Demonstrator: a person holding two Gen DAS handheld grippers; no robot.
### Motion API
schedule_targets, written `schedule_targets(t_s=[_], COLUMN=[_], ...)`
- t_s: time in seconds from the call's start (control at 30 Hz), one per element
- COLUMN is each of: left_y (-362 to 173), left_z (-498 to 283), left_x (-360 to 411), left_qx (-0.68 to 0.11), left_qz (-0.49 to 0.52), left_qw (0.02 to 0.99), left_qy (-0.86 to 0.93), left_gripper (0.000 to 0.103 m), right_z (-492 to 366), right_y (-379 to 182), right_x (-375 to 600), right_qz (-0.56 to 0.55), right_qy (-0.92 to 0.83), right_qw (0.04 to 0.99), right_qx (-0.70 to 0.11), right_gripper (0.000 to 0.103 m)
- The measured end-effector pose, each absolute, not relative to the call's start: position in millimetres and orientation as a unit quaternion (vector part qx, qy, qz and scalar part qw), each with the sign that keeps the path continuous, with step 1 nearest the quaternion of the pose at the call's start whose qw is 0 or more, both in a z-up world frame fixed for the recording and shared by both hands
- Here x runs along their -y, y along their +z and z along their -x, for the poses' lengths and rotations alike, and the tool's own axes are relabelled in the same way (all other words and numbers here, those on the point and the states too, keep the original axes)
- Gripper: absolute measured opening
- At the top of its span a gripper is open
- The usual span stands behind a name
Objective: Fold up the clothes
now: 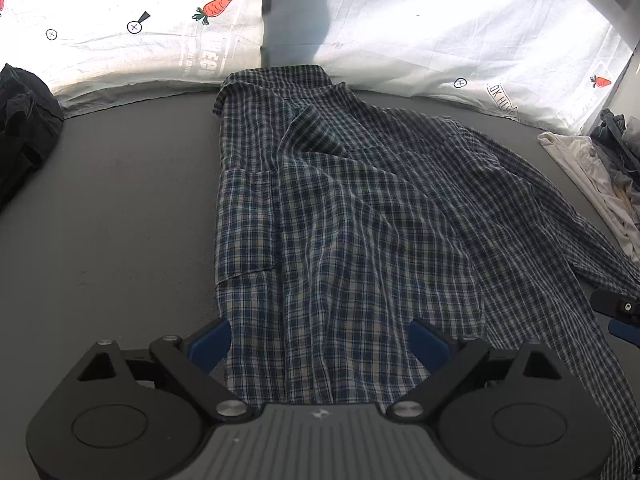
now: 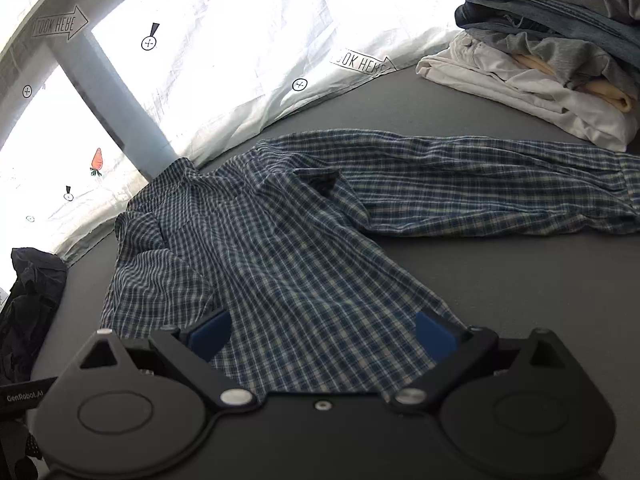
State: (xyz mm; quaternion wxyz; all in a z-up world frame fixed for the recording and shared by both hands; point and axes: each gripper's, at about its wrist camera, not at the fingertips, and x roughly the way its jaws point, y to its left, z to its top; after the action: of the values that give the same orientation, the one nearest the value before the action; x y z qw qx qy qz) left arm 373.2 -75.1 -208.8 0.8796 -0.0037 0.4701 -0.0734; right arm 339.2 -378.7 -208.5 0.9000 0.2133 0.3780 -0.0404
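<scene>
Claws (image 1: 320, 344) (image 2: 322, 338) agape — shirt (image 1: 340, 220) flat.

grey surface (image 1: 120, 220) w/ backlit white printed sheet (image 2: 240, 40) behind, bright daylight thru it.

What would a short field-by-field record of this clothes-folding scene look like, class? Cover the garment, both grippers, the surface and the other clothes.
garment: plaid shirt, spread on the surface, one sleeve stretched out to the side
left gripper: open, over the shirt's near hem
right gripper: open, over the shirt's near hem
surface: grey table
other clothes: mixed pile at one side, dark garment at the other
backdrop: white printed sheet
</scene>
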Motion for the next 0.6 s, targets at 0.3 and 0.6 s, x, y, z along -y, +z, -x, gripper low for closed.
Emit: schedule_targets(t_s=[0.3,0.6], left_y=[-255,-254], left_z=[-325,-326], left_x=[86,89], left_qx=[-0.497,-0.509], left_qz=[0.022,0.037], left_qw=[0.867,0.858], left_qy=[0.025,0.058], left_gripper=[0.103,0.103], right_z=[-302,-312], right_y=[-194,-204], right_x=[438,505], right_qz=[-0.137,-0.124], right_qy=[-0.081,-0.16], right_qw=[0.912,0.905], right_qx=[-0.379,-0.373], right_gripper=[0.102,0.103])
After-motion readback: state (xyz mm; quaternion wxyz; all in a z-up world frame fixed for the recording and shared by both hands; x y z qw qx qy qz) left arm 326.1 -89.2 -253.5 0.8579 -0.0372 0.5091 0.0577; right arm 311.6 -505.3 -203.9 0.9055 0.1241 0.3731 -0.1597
